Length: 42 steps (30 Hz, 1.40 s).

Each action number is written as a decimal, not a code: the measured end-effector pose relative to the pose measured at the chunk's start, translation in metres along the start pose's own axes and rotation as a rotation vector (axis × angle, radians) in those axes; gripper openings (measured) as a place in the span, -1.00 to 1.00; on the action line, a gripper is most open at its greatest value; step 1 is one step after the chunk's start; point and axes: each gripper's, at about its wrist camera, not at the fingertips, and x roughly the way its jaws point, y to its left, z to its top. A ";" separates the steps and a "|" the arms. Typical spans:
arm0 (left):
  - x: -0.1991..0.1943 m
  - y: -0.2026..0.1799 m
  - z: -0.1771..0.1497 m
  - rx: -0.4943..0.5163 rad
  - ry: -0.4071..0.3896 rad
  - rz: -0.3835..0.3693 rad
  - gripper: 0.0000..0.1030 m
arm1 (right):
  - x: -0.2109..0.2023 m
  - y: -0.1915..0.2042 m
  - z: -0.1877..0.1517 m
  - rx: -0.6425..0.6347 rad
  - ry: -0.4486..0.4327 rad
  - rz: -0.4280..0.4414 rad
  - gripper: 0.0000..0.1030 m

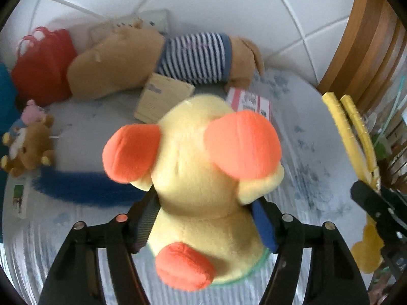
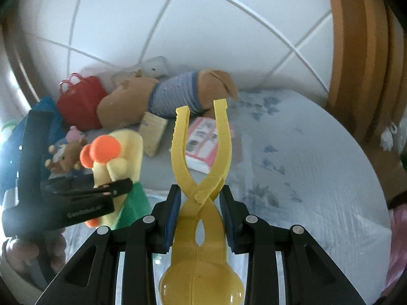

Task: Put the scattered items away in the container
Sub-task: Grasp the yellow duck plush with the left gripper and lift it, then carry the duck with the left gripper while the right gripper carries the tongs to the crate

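Duck plush toy [image 1: 203,178]: pale yellow body, orange feet, green patch at base. Snowball-maker tongs [image 2: 201,190]: yellow plastic. Big plush dog [image 1: 152,61]: tan fur, navy-and-white striped shirt with solid blue hem. Handbag [image 1: 43,61]: red. Small teddy [image 1: 28,147]: brown, with pink plush head above. Furry blue strip [image 1: 86,185] beside duck. Bedsheet [image 2: 305,165]: light grey-blue, faded blue floral print. Both grippers black; left gripper [image 1: 206,218] and right gripper [image 2: 201,216] with blue pads. Wall tiles [image 2: 203,25]: white.
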 end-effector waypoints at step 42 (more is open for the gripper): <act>-0.273 0.373 -0.113 -0.273 -0.373 0.230 0.27 | -0.024 0.463 0.013 -0.432 -0.142 0.291 -0.40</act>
